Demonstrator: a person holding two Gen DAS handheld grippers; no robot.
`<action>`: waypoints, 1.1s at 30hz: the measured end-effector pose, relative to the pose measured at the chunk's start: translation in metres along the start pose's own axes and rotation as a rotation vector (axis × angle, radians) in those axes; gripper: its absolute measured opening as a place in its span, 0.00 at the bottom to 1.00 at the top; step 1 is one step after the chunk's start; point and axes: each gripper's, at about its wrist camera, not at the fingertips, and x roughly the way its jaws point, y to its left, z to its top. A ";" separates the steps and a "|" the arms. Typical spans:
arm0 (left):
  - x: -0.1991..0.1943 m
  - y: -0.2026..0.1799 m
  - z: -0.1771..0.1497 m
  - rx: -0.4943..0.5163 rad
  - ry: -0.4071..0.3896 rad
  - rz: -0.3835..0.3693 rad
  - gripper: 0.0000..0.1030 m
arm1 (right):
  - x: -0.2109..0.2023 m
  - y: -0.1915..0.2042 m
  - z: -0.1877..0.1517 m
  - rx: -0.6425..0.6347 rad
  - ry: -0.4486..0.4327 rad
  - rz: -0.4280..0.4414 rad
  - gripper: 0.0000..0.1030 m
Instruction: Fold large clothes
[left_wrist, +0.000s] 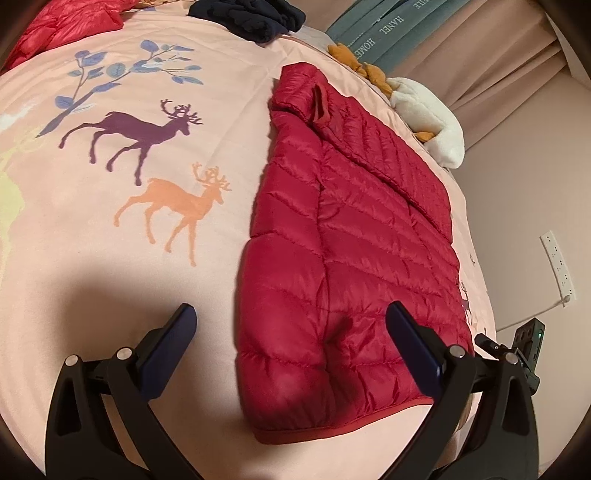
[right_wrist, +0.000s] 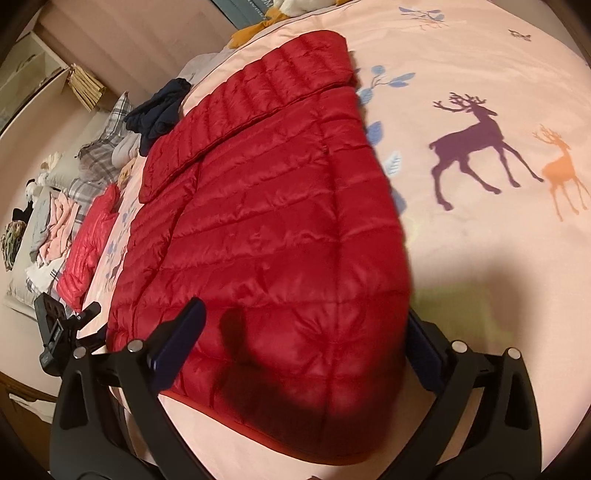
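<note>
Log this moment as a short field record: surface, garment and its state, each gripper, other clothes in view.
surface: bedspread, pink with deer print
garment: red puffer jacket, lying flat, sleeve folded across the body
left gripper: open, above the hem, holding nothing
right gripper: open, over the hem end, holding nothing
other clothes: dark navy garment and second red jacket on the bed

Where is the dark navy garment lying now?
In the left wrist view the dark navy garment lies at the far top of the pink deer bedspread, beyond the red down jacket.
</note>
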 end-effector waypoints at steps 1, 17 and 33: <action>0.001 -0.002 0.000 0.005 0.005 -0.007 0.99 | 0.000 0.000 0.000 0.002 0.000 0.001 0.98; 0.031 -0.027 0.008 0.058 0.087 -0.114 0.99 | -0.002 -0.016 0.002 0.083 0.017 0.138 0.98; 0.020 -0.031 -0.018 0.041 0.133 -0.205 0.99 | -0.010 -0.018 -0.016 0.102 0.106 0.294 0.98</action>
